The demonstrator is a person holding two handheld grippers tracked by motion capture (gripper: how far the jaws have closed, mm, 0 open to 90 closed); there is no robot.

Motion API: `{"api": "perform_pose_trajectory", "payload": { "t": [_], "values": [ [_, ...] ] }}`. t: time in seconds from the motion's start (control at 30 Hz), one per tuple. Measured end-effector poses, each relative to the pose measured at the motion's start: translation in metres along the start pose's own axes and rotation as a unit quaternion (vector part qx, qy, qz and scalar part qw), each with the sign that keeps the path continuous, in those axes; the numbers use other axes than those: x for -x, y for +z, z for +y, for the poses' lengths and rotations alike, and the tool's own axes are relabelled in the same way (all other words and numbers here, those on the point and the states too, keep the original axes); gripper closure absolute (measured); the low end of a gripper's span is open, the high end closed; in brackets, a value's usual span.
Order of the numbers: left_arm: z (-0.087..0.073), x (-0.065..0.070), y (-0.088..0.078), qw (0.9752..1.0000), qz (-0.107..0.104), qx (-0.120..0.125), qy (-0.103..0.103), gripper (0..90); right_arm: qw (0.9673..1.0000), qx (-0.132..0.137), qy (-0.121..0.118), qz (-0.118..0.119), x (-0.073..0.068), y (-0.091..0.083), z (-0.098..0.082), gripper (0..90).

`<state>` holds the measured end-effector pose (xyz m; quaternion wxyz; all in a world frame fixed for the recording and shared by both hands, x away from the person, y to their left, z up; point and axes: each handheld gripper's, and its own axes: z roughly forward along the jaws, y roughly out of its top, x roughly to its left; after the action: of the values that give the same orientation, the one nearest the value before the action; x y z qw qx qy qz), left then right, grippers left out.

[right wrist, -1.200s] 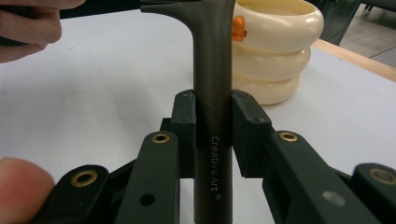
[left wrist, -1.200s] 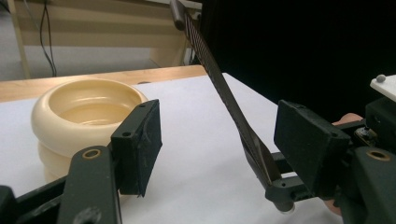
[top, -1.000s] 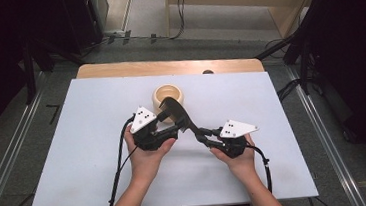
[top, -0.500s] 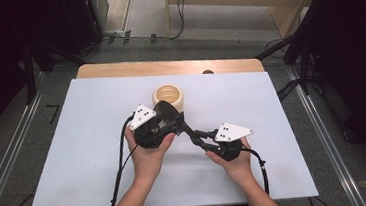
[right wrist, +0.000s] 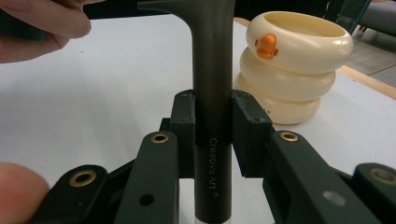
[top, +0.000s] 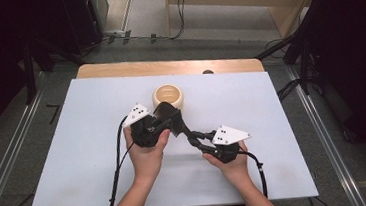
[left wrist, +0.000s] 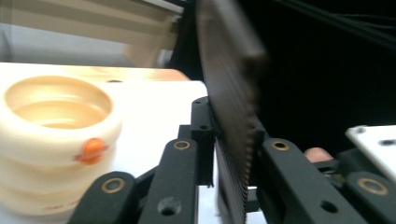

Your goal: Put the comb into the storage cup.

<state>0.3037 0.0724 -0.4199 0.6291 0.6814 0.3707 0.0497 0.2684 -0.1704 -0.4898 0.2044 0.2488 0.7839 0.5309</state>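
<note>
A dark tool with a round handle [right wrist: 212,60] marked "Creative Art" and a flat ribbed head [left wrist: 229,70] spans the two grippers just in front of a cream ringed cup [top: 168,96]. My right gripper [right wrist: 212,121] is shut on the handle, its pads pressing both sides. My left gripper [left wrist: 229,135] has just been closing, and its jaws now clamp the ribbed head edge-on. In the high view the left gripper [top: 171,120] is right beside the cup and the right gripper [top: 194,136] is lower right of it. The cup [right wrist: 294,65] bears a small orange mark.
A white board [top: 75,157] covers the table, with a wooden strip [top: 118,68] along its far edge. Metal rails run down both sides. A hand [right wrist: 42,23] shows at the upper left of the right gripper view.
The left gripper's jaws have closed onto the tool's head. The right gripper has shifted slightly to the left, still holding the handle. The cup has not moved.
</note>
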Motion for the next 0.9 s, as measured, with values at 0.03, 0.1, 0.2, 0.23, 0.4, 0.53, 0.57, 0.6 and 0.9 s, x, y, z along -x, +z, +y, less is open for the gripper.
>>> {"api": "perform_pose_trajectory", "payload": {
  "t": [0.03,0.1,0.2,0.23,0.4,0.53,0.57,0.6,0.9],
  "values": [
    [0.0,0.001,0.0,1.0,-0.003,-0.001,0.0,84.0,1.0,-0.001,0.002,0.002,-0.001,0.001,0.0,70.0],
    [0.001,0.0,0.0,1.0,-0.008,0.002,-0.002,84.4,0.9999,0.004,0.014,0.007,0.0,0.001,-0.001,68.0],
    [0.003,-0.002,-0.003,0.9999,-0.004,0.011,-0.001,84.6,0.9989,0.013,0.04,0.019,0.004,-0.002,0.0,51.0],
    [0.003,-0.003,-0.004,0.9999,-0.005,0.011,0.0,84.6,0.9979,0.019,0.052,0.033,0.006,-0.003,0.001,43.6],
    [0.007,-0.005,-0.009,0.9999,-0.002,0.013,0.01,84.6,0.996,0.038,0.079,0.021,0.012,-0.012,0.001,9.9],
    [0.01,-0.006,-0.012,0.9998,0.001,0.01,0.019,84.6,0.9949,0.045,0.09,0.012,0.016,-0.02,-0.002,0.0],
    [0.01,-0.006,-0.012,0.9997,0.003,0.009,0.023,84.6,0.9949,0.045,0.09,0.008,0.017,-0.023,-0.004,0.0],
    [0.011,-0.006,-0.012,0.9997,0.003,0.01,0.024,84.6,0.9946,0.047,0.092,0.005,0.018,-0.025,-0.005,0.0],
    [0.014,-0.007,-0.013,0.9994,0.002,0.009,0.032,84.7,0.9929,0.05,0.105,-0.026,0.03,-0.046,-0.019,0.0]
  ]
}}
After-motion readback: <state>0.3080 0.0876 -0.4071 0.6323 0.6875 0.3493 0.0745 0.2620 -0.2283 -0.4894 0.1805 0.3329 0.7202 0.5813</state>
